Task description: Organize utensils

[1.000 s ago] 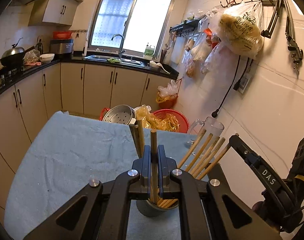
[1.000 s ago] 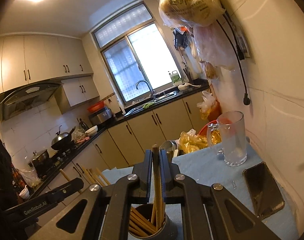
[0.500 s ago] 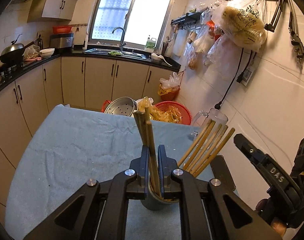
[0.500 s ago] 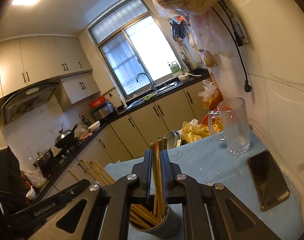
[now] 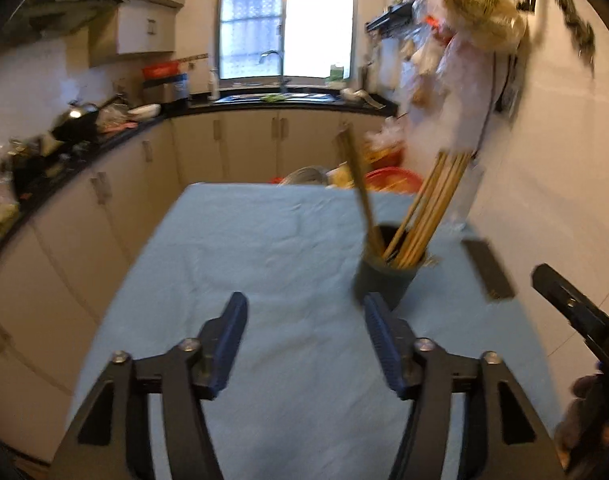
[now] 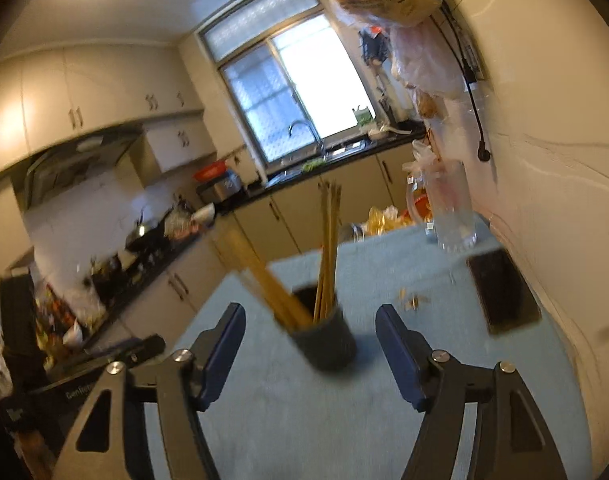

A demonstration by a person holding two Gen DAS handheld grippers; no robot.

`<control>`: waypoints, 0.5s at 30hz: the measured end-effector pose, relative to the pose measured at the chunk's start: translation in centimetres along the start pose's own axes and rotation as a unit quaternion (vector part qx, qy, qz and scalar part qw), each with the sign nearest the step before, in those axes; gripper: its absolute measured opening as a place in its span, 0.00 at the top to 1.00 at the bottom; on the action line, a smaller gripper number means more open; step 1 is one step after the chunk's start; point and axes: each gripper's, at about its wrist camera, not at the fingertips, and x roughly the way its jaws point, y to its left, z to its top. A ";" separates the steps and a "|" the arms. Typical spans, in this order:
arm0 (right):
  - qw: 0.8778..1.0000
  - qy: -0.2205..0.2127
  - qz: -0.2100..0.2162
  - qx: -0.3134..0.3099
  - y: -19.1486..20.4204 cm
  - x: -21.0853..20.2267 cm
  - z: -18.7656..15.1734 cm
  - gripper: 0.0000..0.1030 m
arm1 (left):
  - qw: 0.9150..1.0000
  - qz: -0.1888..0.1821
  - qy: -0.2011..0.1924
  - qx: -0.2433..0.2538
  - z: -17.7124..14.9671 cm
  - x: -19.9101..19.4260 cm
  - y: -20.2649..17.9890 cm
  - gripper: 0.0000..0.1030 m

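Observation:
A dark round holder (image 5: 386,278) stands on the blue-clothed table (image 5: 264,248) with several wooden chopsticks (image 5: 432,204) leaning in it. It also shows in the right wrist view (image 6: 324,338), chopsticks (image 6: 328,248) upright and slanted. My left gripper (image 5: 306,344) is open and empty, just in front and left of the holder. My right gripper (image 6: 310,350) is open and empty, its jaws either side of the holder and nearer the camera. The right gripper's tip shows in the left wrist view (image 5: 576,308).
A black phone (image 6: 502,292) lies on the table by the right wall. A glass mug (image 6: 450,216) stands at the far right corner. Bags hang on the wall (image 5: 484,32). Cabinets and a cluttered counter (image 5: 76,128) run along the left.
Both grippers have opened, let go of the chopsticks they held, and pulled back from the holder. The chopsticks now stand in the holder. Both views are blurred by motion.

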 end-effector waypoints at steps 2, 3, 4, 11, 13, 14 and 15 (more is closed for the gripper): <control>1.000 0.016 -0.006 -0.009 0.6 -0.9 -1.5 0.31 | 1.000 0.024 0.007 -0.005 -1.4 -1.1 0.3 0.33; 1.000 0.019 -0.010 -0.009 0.9 -1.5 -2.0 0.31 | 1.000 0.025 0.008 -0.013 -2.0 -1.6 0.5 0.33; 1.000 0.019 -0.009 -0.009 1.3 -2.4 -2.7 0.31 | 1.000 0.024 0.004 -0.019 -2.3 -2.3 0.7 0.33; 0.999 0.010 -0.020 -0.029 3.3 -6.6 -4.2 0.31 | 0.998 0.038 -0.038 -0.026 -2.6 -6.5 1.2 0.31; 0.999 0.000 -0.023 -0.030 3.7 -7.6 -4.0 0.31 | 0.998 0.035 -0.047 -0.027 -2.8 -7.4 1.2 0.29; 0.999 -0.004 -0.026 -0.031 3.9 -8.0 -3.9 0.31 | 0.998 0.037 -0.049 -0.025 -2.9 -7.8 1.2 0.28; 0.999 -0.007 -0.027 -0.031 4.0 -8.5 -3.9 0.31 | 0.998 0.038 -0.052 -0.022 -3.0 -8.2 1.1 0.27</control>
